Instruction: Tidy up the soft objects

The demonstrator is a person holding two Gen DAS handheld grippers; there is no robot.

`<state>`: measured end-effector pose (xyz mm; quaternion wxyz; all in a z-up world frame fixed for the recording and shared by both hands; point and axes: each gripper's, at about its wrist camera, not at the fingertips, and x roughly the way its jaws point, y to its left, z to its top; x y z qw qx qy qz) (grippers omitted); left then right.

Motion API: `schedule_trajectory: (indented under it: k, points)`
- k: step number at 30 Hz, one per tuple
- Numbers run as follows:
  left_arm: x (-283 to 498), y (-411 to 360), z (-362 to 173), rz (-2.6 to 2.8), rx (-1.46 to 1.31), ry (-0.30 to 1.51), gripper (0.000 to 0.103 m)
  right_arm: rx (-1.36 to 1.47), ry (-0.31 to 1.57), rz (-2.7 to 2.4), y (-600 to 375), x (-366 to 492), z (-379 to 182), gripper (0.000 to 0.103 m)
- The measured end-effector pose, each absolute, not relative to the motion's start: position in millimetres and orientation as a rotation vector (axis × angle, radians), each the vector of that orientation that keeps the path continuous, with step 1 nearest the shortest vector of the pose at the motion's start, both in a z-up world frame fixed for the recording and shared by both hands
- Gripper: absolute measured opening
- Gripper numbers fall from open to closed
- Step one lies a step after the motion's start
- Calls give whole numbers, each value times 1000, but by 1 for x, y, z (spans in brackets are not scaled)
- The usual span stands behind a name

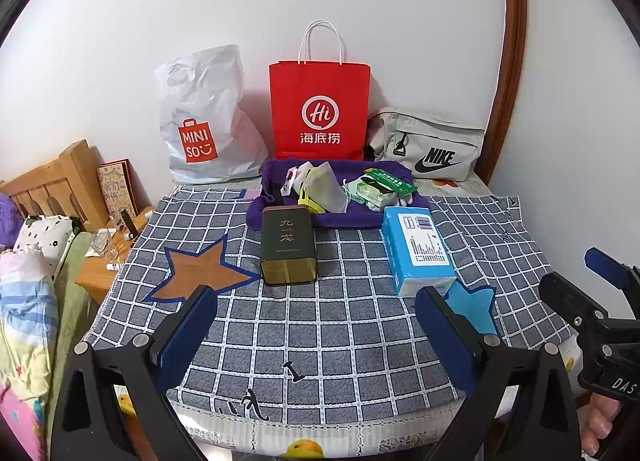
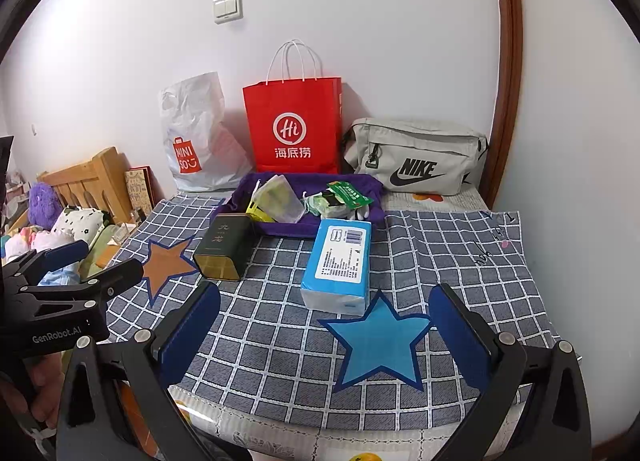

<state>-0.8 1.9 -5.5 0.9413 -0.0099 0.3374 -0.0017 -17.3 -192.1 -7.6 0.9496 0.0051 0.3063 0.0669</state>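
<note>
Both your tongs, left [image 1: 316, 335] and right [image 2: 324, 331], hang spread and empty over the surface's near edge. The tissue pack [image 2: 338, 265] sits just ahead of the right, probably staged beside the blue star [image 2: 378, 343] for grabbing.

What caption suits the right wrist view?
Open right gripper hovers above a blue star, facing a blue tissue pack and purple tray.

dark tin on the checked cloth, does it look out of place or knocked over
Yes. The dark tin lies on its side on the checked cloth, base facing the camera, its far end against the purple tray. The blue tissue pack also lies outside the tray. Nothing is spilled or visibly damaged.
</note>
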Motion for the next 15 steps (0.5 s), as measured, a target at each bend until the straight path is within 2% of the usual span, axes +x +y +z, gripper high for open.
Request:
schedule_trajectory:
  k: [15]
  points:
    - [-1, 2, -6, -5, -19, 690, 100, 11, 620, 137, -192, -18, -7, 103]
